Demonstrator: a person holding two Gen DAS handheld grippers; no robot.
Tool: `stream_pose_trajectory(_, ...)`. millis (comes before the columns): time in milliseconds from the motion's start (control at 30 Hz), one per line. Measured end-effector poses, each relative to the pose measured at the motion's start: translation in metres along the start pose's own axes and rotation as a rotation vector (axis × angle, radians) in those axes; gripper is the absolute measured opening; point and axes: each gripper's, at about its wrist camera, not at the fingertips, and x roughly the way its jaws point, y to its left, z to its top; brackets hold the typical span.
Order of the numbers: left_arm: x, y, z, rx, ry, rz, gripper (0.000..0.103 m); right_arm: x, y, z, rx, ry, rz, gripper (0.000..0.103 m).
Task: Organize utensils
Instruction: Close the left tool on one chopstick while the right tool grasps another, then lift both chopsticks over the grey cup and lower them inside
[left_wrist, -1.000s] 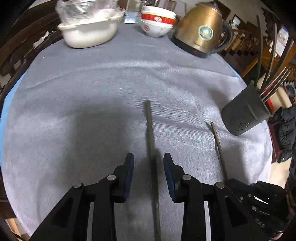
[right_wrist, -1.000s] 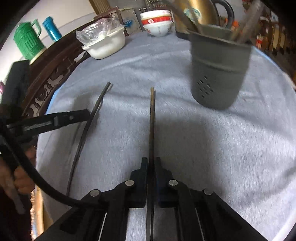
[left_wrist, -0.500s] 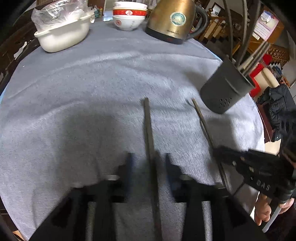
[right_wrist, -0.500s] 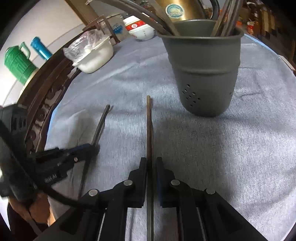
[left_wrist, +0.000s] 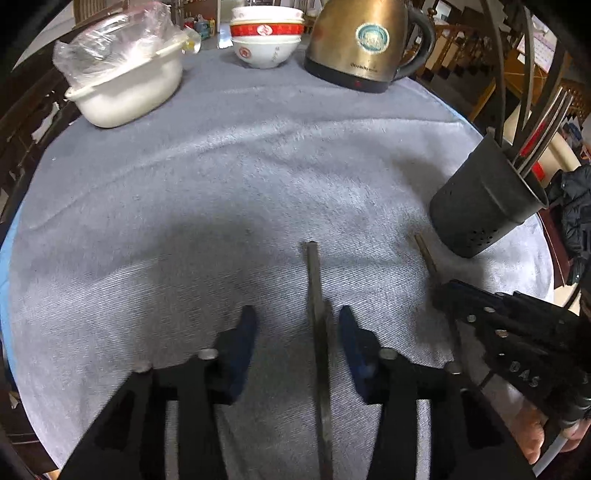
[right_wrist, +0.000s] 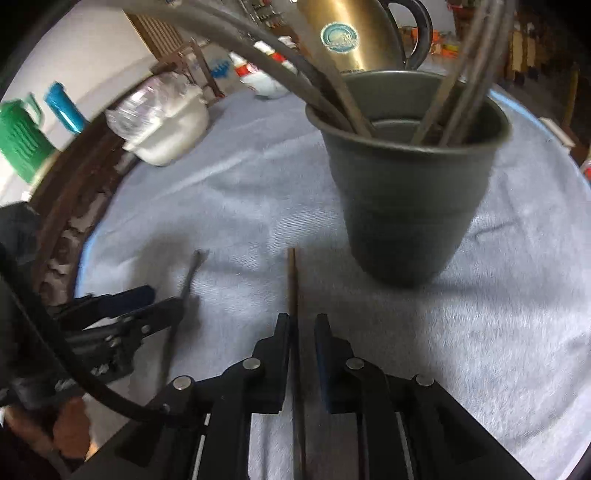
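Observation:
A dark chopstick (left_wrist: 317, 314) lies on the grey tablecloth between the fingers of my left gripper (left_wrist: 297, 332), which is open around it, nearer the right finger. A brown chopstick (right_wrist: 293, 288) runs between the fingers of my right gripper (right_wrist: 302, 332), whose jaws stand slightly apart, the stick against the left finger. The dark grey utensil holder (right_wrist: 406, 199) with several utensils in it stands just ahead and right of the right gripper. It also shows in the left wrist view (left_wrist: 480, 206) at the right, with the brown chopstick (left_wrist: 424, 254) beside it.
A gold kettle (left_wrist: 362, 44), stacked red-and-white bowls (left_wrist: 266, 40) and a white dish with plastic wrap (left_wrist: 125, 85) stand at the table's far side. A green jug (right_wrist: 18, 136) and a blue cup (right_wrist: 62, 107) sit off the table to the left.
My right gripper has moved closer to the utensil holder and its jaws have parted a little. My left gripper has opened wider around the dark chopstick.

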Motion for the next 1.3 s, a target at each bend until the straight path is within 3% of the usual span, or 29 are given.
stream_pose_trajectory(133,0.006,-0.004,0.004,0.019,-0.003,0.021,0.026,0.003,0.004,0.003,-0.011,-0.007,-0.04,0.018)
stream_pose_trajectory(200,0.007,-0.003,0.005,0.012,-0.003,0.013,0.01,0.004,0.006,0.004,-0.024,-0.009,-0.053,0.013)
stream_pose_trajectory(233,0.008,-0.002,0.007,0.002,0.002,0.0,0.008,0.004,0.005,0.005,-0.026,-0.01,-0.046,0.008)
stream_pose_trajectory(433,-0.019,0.004,-0.002,-0.052,-0.063,-0.006,0.007,-0.019,-0.004,-0.001,-0.024,-0.061,0.047,0.006)
stream_pose_trajectory(833,-0.133,-0.011,-0.013,-0.051,-0.322,-0.008,0.006,-0.133,0.005,-0.015,-0.107,-0.372,0.238,0.006)
stream_pose_trajectory(1100,-0.197,-0.034,-0.017,-0.013,-0.478,-0.013,0.006,-0.196,-0.002,-0.026,-0.094,-0.549,0.268,0.006)
stream_pose_trajectory(1300,-0.223,-0.054,-0.012,0.022,-0.553,-0.018,0.006,-0.223,-0.014,-0.022,-0.057,-0.647,0.265,0.006)
